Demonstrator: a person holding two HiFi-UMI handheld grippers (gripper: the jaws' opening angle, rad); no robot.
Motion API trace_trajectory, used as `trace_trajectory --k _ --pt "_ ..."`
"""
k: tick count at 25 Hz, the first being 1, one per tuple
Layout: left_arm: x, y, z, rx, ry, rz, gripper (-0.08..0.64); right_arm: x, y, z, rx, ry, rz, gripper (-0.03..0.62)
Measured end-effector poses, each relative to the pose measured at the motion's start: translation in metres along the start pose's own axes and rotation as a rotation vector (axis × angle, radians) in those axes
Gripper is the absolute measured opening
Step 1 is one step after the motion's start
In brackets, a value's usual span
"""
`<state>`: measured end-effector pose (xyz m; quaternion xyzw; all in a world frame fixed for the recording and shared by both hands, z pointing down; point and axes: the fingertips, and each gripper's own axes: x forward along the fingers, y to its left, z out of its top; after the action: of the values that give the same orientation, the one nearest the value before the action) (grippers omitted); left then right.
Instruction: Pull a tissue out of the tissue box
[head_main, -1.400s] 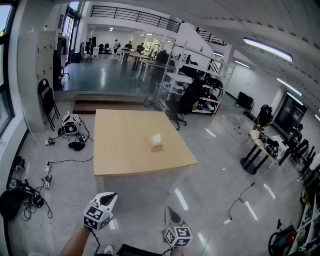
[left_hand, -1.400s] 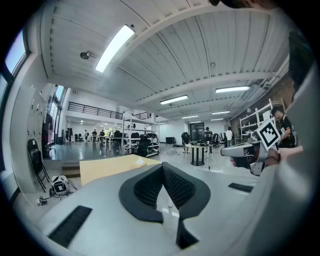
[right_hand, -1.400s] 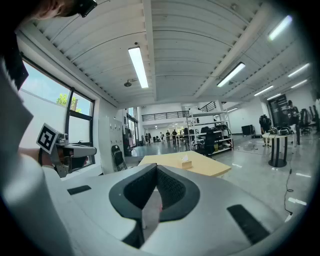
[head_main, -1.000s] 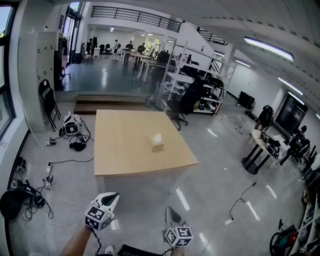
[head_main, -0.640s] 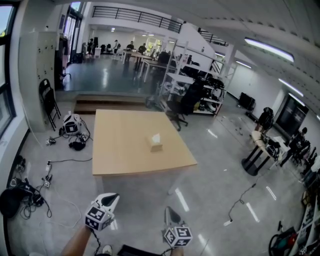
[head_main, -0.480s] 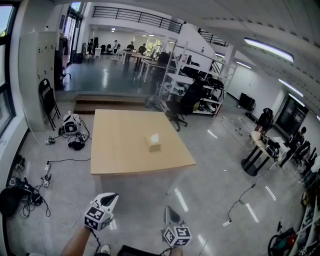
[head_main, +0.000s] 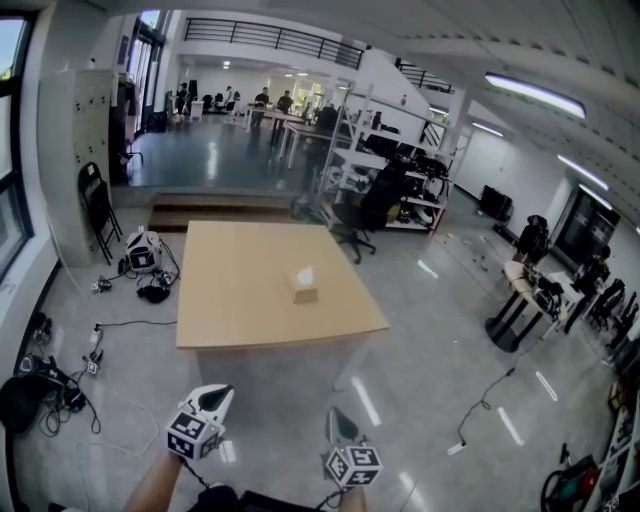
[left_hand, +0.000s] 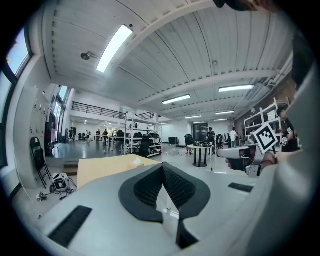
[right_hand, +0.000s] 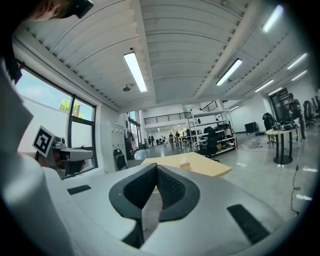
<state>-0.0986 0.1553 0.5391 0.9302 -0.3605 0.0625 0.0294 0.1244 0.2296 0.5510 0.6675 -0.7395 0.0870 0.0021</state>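
A tan tissue box (head_main: 303, 286) with a white tissue sticking up stands near the middle of a light wooden table (head_main: 240, 310), far ahead of me. Both grippers hover over the floor, well short of the table's near edge. My left gripper (head_main: 214, 395) is shut with nothing in it, and so is my right gripper (head_main: 336, 418). In the left gripper view, the shut jaws (left_hand: 162, 168) point toward the table (left_hand: 100, 169) and the box (left_hand: 136, 160). In the right gripper view, the box (right_hand: 184, 162) shows small beyond the shut jaws (right_hand: 156, 170).
Cables, bags and gear (head_main: 60, 385) lie on the floor at the left, with a folding chair (head_main: 97, 208) by the wall. An office chair (head_main: 352, 240) and shelving racks (head_main: 385, 170) stand behind the table. A round table (head_main: 512, 300) is at the right. People stand far back.
The table and tissue box have drifted slightly left in the head view. Both grippers stay low in the picture, side by side and shut.
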Motion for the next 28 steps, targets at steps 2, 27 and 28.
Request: trace_trajectory --k 2,27,28 --pt "0.006 0.003 0.001 -0.003 0.006 0.006 0.008 0.003 -0.002 -0.003 -0.008 0.01 0.003 0.011" --pt "0.167 0.103 0.031 0.011 0.004 -0.021 0.008 0.175 -0.053 0.025 -0.018 0.025 0.004 0.011" --pt "0.174 0.108 0.031 0.01 0.005 -0.023 0.008 0.183 -0.054 0.026 -0.019 0.024 0.003 0.011"
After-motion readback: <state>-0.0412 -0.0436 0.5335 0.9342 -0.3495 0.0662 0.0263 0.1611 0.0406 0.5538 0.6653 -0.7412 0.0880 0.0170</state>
